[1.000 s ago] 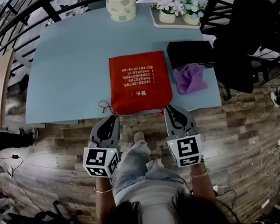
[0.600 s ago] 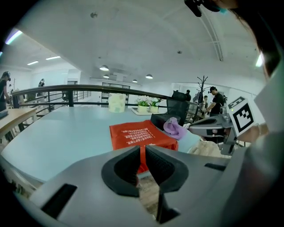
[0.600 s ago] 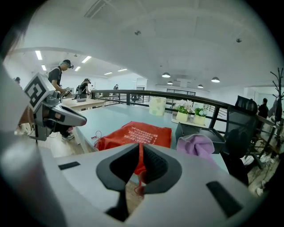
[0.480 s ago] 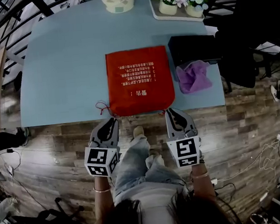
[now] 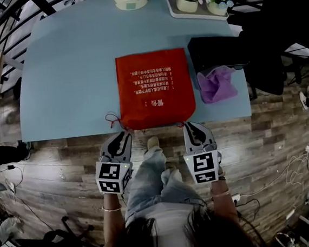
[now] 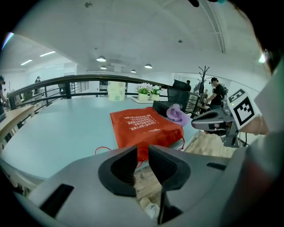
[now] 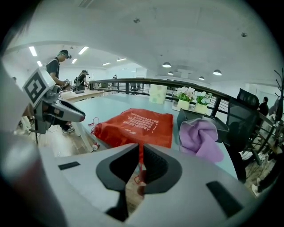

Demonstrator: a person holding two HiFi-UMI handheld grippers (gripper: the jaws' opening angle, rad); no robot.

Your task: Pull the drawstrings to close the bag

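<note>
Head view, bag (image 5: 155, 87): flat square of red fabric with white print, unmoved since a second ago, at the near edge of the smooth pale blue table (image 5: 68, 74).
Head view, grippers: left gripper (image 5: 124, 136) and right gripper (image 5: 193, 127) sit just off the bag's near corners, as before.
Left gripper view, jaws: ribbed dark pads, just opened, stand apart with nothing gripped.
Right gripper view, jaws: nearly together, pinching the thin red drawstring (image 7: 141, 153).
Right gripper view, beside bag: crumpled purple cloth (image 7: 202, 137).
</note>
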